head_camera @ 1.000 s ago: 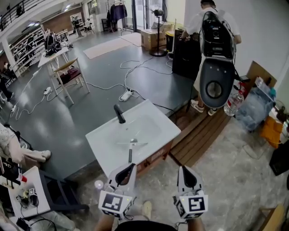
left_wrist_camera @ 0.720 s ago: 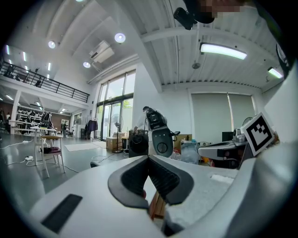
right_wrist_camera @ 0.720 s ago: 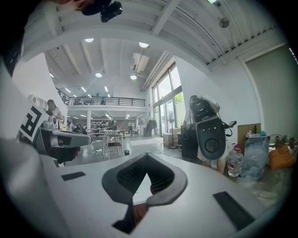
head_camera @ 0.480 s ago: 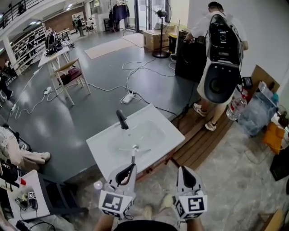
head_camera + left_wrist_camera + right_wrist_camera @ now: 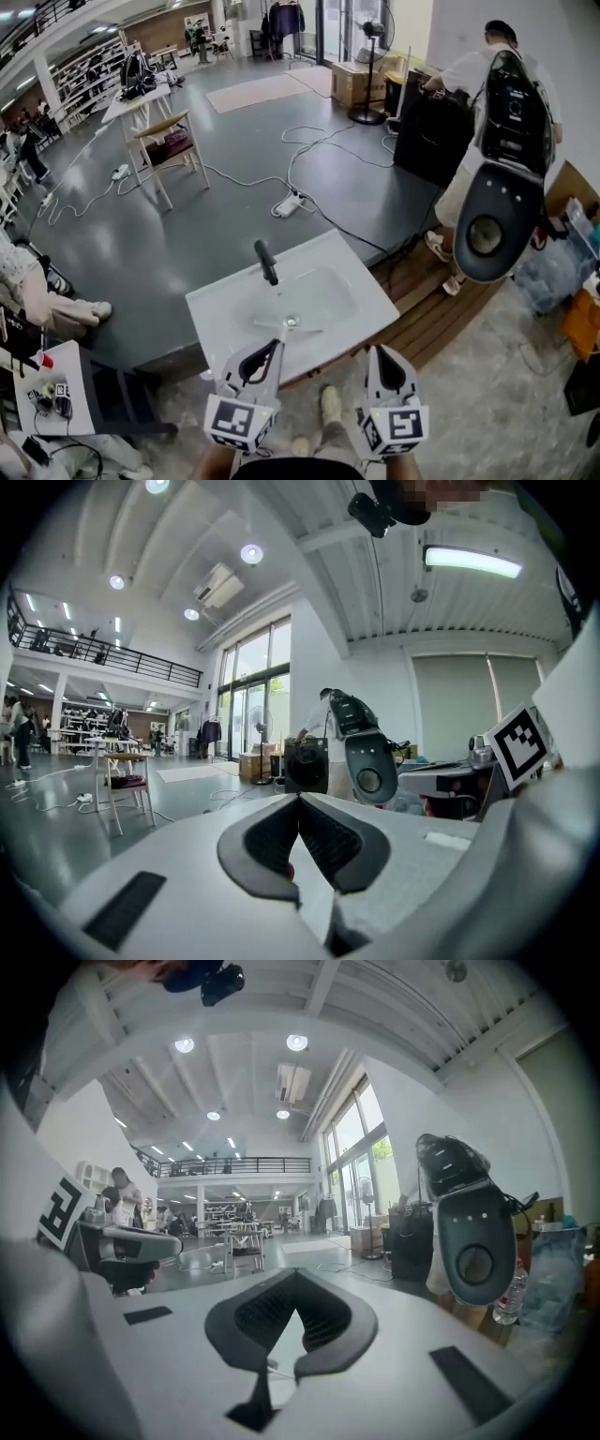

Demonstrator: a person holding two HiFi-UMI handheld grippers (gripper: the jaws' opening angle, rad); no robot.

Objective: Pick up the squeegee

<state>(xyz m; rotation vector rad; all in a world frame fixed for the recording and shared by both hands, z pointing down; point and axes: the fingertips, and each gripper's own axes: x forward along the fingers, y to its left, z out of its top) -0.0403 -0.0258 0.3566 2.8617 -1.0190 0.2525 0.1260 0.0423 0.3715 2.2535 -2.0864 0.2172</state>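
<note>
Left gripper (image 5: 277,345), right gripper (image 5: 374,351) (both closed, empty) hover off near edge of sink (image 5: 211,314); squeegee (image 5: 289,324) inside.

White washbasin top (image 5: 221,317), black faucet (image 5: 267,262) at its far edge, squeegee (image 5: 289,324) lying mid-basin

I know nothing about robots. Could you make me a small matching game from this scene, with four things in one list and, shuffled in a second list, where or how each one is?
Things:
1. faucet
2. squeegee
3. power strip
4. left tongs

Descriptions:
A. on the grey floor, beyond the sink
B. shut, nothing between them
C. black, standing at the sink's far edge
D. lying on the white sink, towards its near edge

Pairs: 1-C, 2-D, 3-A, 4-B
</note>
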